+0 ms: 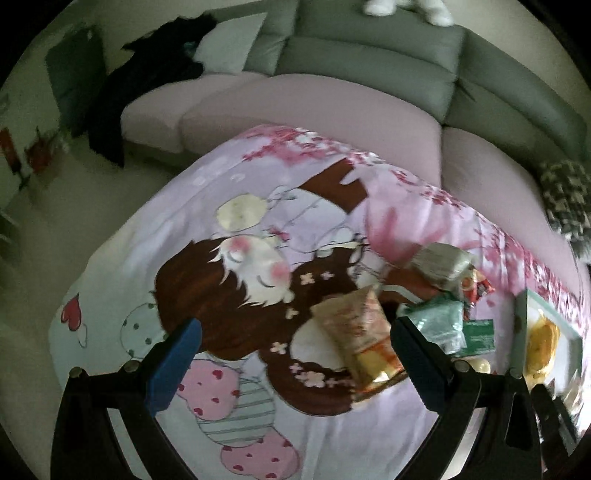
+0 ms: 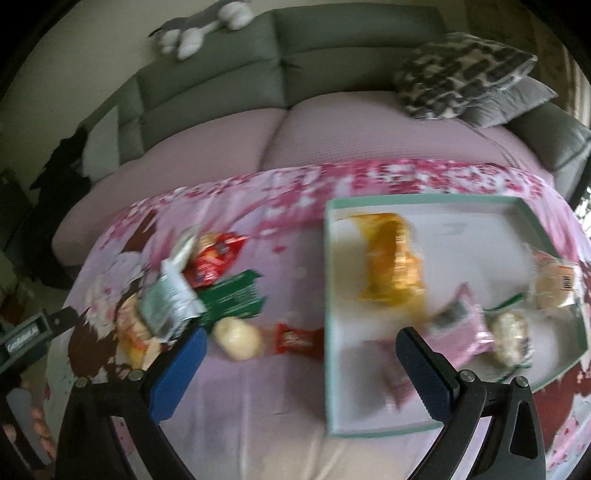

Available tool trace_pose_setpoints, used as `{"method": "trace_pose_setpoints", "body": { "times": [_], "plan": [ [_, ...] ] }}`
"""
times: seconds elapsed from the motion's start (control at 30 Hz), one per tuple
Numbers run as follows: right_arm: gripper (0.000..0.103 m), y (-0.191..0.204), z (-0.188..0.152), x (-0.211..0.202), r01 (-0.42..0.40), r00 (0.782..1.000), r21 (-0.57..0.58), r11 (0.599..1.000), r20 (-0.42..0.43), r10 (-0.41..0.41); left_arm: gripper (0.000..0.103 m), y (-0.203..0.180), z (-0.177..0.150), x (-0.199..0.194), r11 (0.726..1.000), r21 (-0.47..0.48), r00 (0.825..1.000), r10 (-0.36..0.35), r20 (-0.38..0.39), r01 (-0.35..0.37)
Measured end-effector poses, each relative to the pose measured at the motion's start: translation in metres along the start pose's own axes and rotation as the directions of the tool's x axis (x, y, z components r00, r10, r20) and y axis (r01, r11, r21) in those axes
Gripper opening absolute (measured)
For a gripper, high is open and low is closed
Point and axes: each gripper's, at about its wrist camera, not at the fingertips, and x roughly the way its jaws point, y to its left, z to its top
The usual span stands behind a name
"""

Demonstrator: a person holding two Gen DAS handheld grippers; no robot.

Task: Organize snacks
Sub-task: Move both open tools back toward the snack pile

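A heap of snack packets lies on a cartoon-print cloth: a tan and gold bag (image 1: 364, 332), a pale green packet (image 1: 441, 325), a dark green packet (image 2: 234, 295), a red packet (image 2: 216, 258). A pale round bun (image 2: 238, 338) and a small red bar (image 2: 297, 339) lie apart from the heap. A shallow mint-rimmed box (image 2: 327, 295) holds an orange packet (image 2: 393, 266), a pink packet (image 2: 465, 321) and wrapped buns (image 2: 511, 338). My left gripper (image 1: 293, 341) hangs open above the cloth, left of the heap. My right gripper (image 2: 303, 354) is open and empty over the box's left edge.
A sofa with pink seat cushions (image 2: 295, 136) and a grey back stands behind the cloth. A patterned pillow (image 2: 461, 74) and a plush toy (image 2: 199, 29) rest on it. Dark clothing (image 1: 147, 81) drapes over the sofa's left end.
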Motion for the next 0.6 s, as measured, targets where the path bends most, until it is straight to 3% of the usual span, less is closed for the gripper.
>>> {"method": "trace_pose_setpoints", "body": {
  "times": [0.23,0.4,0.6],
  "plan": [
    [0.102,0.027,-0.009,0.013,-0.043,0.999,-0.06,0.997,-0.024,0.041,0.102,0.008,-0.004,0.018,0.992,-0.059,0.993,-0.112,-0.035,0.11],
    [0.087,0.036,-0.012,0.024,-0.059,0.997,-0.081,0.995,-0.045,0.056,0.102,0.006,-0.009,0.042,0.976,-0.139,0.981,-0.177,-0.083,0.165],
    [0.074,0.047,-0.013,0.037,-0.073,0.996,-0.117,0.99,-0.056,0.067,0.102,-0.011,-0.011,0.057,0.98,-0.092,0.972,-0.19,-0.135,0.178]
  ]
}}
